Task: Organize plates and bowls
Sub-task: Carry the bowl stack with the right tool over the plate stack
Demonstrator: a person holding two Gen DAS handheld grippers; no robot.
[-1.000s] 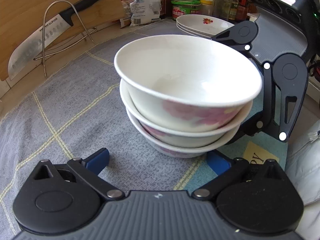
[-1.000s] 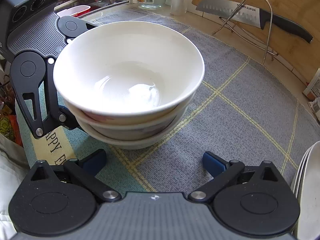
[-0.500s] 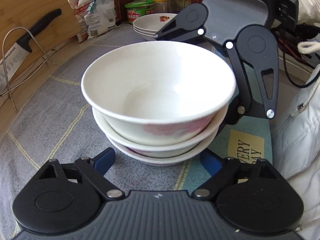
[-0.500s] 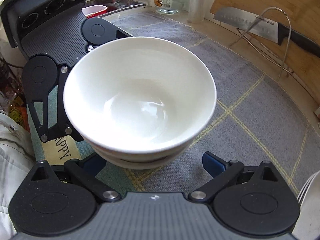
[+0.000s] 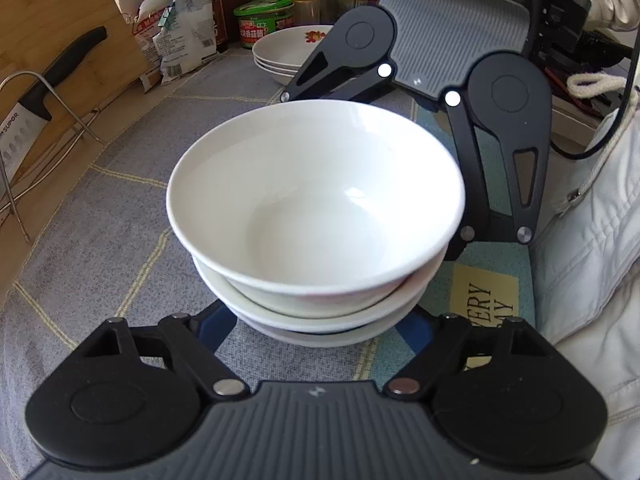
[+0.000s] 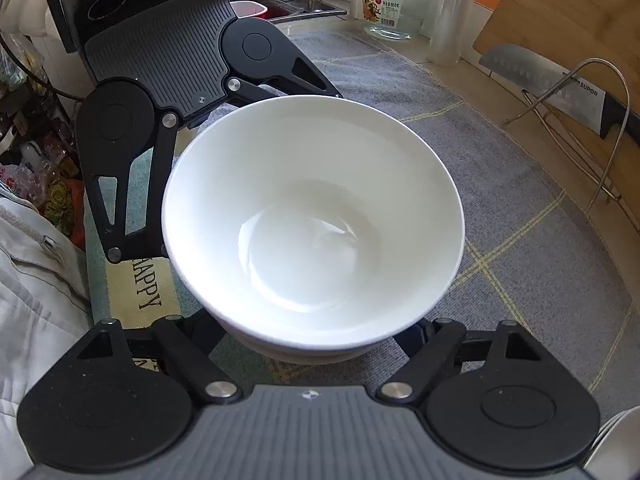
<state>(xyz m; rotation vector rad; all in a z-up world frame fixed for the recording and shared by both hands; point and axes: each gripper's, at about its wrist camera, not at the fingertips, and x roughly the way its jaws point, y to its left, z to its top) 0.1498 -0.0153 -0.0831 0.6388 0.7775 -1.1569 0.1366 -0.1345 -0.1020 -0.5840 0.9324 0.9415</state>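
Three bowls point(image 5: 316, 216) stacked mid-mat point(image 5: 104, 216) on the desk; three plates point(image 5: 280, 54) piled far behind; left gripper point(image 5: 320, 330) and right gripper point(image 6: 312, 338) face each other, jaws just closing about the lowest bowl, contact hidden; knife point(image 5: 36, 92) in rack far left; open mat left.

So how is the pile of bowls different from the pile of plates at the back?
The stack of bowls is deep and tall; the stack of plates is shallow and low. The bowls sit between both grippers; the plates sit apart, untouched. The top plate shows a colourful print inside; the top bowl is plain inside. Both are white and nested.
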